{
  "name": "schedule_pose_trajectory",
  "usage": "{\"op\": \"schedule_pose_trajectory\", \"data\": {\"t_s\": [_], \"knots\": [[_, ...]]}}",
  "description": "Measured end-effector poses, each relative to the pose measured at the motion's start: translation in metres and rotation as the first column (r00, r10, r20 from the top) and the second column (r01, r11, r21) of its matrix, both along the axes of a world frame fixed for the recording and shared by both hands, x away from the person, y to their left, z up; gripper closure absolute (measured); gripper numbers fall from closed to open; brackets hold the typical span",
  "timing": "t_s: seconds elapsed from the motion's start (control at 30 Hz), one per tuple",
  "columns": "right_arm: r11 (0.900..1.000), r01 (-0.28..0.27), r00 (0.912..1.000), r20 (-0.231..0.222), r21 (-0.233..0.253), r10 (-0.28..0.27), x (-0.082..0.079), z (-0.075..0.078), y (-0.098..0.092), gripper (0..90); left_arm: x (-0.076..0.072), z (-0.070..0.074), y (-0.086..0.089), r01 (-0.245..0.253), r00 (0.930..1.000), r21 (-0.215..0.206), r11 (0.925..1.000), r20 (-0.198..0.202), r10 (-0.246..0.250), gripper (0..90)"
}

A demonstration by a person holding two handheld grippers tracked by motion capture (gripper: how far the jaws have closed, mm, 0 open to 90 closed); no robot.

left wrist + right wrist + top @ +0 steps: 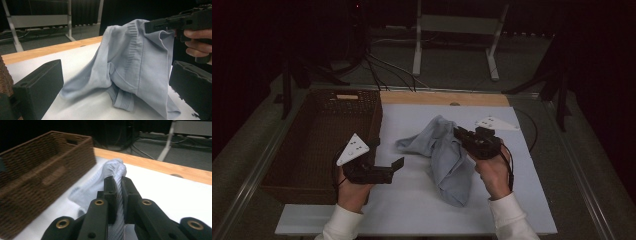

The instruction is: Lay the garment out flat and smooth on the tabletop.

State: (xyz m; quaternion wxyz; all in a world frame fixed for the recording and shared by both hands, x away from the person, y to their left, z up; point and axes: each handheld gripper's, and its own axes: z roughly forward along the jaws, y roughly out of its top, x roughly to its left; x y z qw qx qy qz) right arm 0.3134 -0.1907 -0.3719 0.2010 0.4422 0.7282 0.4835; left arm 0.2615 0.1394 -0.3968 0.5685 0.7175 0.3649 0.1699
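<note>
Right gripper (pixel 460 134) is clamped on bunched blue cloth (pixel 447 155); left gripper (pixel 399 163) is held wide at 9 o'clock. Thin pinch, so it could get dropped.

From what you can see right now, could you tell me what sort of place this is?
Probably a lab or studio set up for recording handling work, not a home. A white work board lies under a light blue garment, black curtains hang behind, and cables run over the floor by a metal stand.

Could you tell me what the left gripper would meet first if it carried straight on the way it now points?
Probably the pale blue cloth garment, held up off the white table by the right gripper. The left gripper is open and aimed at it, though depth is uncertain.
</note>
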Motion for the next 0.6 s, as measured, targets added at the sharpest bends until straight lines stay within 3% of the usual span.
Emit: {"op": "schedule_pose_trajectory", "data": {"t_s": [0.23,0.6], "knots": [[0.997,0.071,0.9975,-0.009,-0.007,-0.071,-0.002,-0.008,-0.031,84.9,0.0,0.0,0.0,-0.004,1.0,0.001,1.0,0.0,0.004,0.2],[0.985,0.167,0.9851,-0.035,-0.029,-0.168,-0.013,-0.028,-0.076,85.0,0.0,0.0,0.002,-0.012,0.9999,-0.002,0.9999,0.0,0.012,0.3]]}}
